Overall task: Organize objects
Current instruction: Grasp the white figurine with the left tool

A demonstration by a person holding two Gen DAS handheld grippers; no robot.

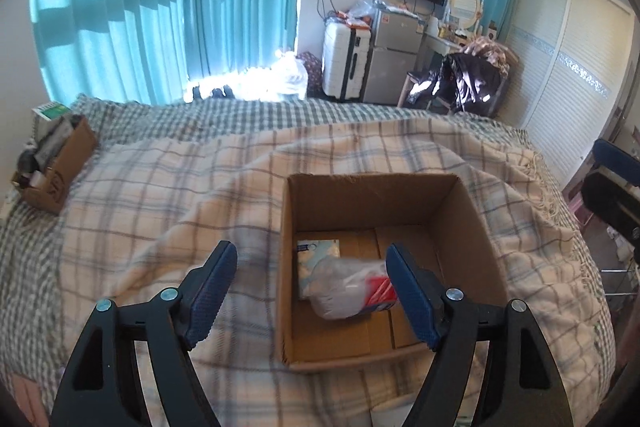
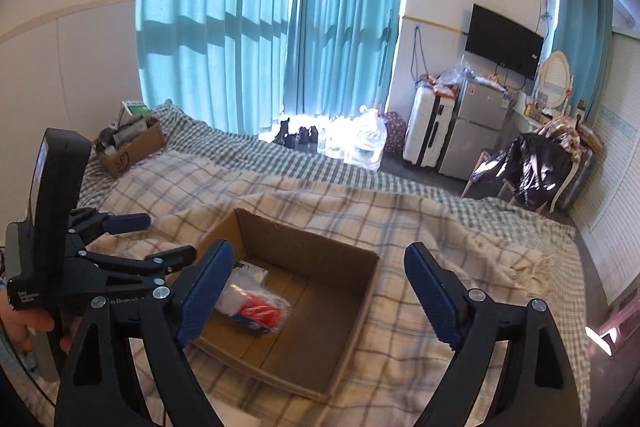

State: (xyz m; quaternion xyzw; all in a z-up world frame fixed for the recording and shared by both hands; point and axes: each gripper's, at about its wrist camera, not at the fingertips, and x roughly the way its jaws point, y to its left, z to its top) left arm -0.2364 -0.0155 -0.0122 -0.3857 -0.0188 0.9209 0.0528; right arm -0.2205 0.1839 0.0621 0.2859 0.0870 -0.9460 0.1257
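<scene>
An open-topped brown cardboard box (image 1: 456, 223) sits on a bed covered by a soft cream blanket (image 1: 160, 211) crossed with grey-blue plaid lines. On the box's flat corrugated floor, toward its 8 o'clock corner, lies a crinkled clear plastic bag (image 1: 340, 287) with a red and white pack (image 1: 380, 293) inside, resting partly on a flat, pale blue rectangular packet (image 1: 318, 251). The left gripper (image 1: 312, 289) hovers above the box's near-left edge, its two black arms spread wide and its ribbed blue pads (image 1: 210, 293) holding nothing. The right gripper (image 2: 320, 291) is likewise spread wide and empty over the box, which lies between its fingers; from its camera the left gripper (image 2: 132, 239) shows at 9 o'clock, held in a hand (image 2: 24, 323). At the blanket's 10 o'clock corner a smaller cardboard box (image 1: 60, 163) is stuffed with odds and ends. Pleated turquoise curtains (image 1: 160, 7) hang behind the bed, and a white hard-shell suitcase (image 1: 344, 63) stands beside a grey fridge (image 1: 394, 55) at 1 o'clock.
</scene>
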